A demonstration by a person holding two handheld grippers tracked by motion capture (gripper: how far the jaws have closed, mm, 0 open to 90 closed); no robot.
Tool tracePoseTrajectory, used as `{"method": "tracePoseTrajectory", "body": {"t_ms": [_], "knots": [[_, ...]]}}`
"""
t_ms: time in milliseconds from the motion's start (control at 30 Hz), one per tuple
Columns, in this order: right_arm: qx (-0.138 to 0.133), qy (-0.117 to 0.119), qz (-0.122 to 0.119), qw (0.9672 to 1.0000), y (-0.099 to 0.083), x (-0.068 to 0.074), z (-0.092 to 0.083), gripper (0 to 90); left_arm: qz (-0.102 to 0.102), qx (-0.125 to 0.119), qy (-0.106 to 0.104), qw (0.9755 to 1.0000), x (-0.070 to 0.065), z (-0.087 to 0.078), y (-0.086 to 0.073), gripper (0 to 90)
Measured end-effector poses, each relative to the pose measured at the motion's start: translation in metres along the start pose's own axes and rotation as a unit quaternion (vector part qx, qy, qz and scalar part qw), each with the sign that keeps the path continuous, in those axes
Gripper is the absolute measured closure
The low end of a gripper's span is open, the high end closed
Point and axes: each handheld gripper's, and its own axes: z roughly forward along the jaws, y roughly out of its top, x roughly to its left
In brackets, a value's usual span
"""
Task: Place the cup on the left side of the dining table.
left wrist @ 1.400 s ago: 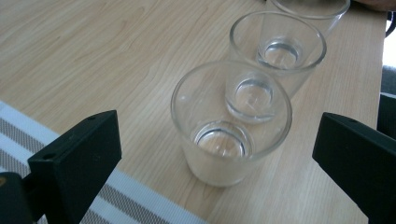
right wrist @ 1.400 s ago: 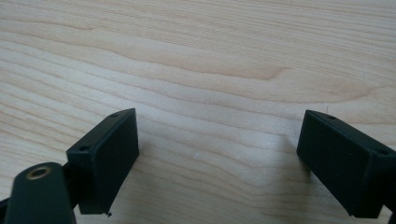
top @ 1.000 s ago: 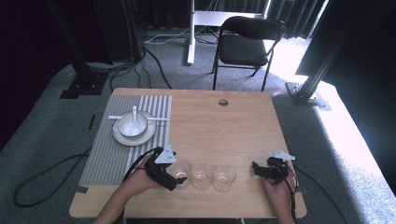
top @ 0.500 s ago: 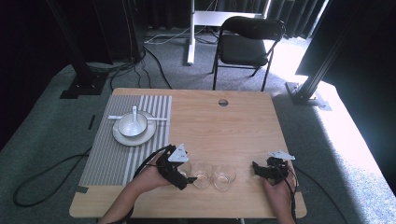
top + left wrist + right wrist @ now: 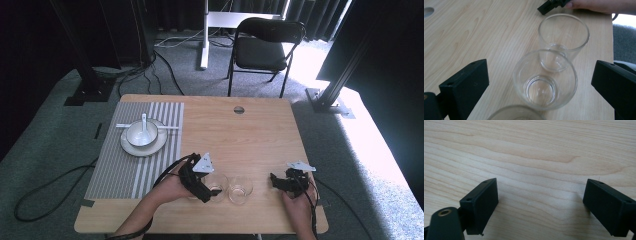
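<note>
While your left tool [image 5: 536, 85] stands with its jaws wide apart around the nearer small clear drinking glass [image 5: 545, 80], that glass sits near the front edge of the pale wooden desk [image 5: 250, 135], touching or just beside a second clear glass [image 5: 563, 37]; judge it light, rigid, slick and breakable; close gently across the wall below the rim, clear of its neighbour; your right tool [image 5: 541, 205] hangs apart over bare wood.
</note>
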Motion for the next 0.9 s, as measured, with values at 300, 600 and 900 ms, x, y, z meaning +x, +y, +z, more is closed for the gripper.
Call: {"method": "tracePoseTrajectory", "body": {"t_ms": [300,600,900], "knots": [[0.000,0.000,0.000,1.0000,0.000,0.000,0.000,12.3,0.011,0.010,-0.011,0.9998,-0.005,0.016,0.014,1.7],[0.000,0.000,0.000,1.0000,0.000,0.000,0.000,12.3,0.029,0.024,-0.026,0.9990,-0.010,0.032,0.034,3.8],[0.000,0.000,0.000,1.0000,0.000,0.000,0.000,12.3,0.039,0.042,-0.035,0.9977,-0.017,0.048,0.046,3.8]]}}
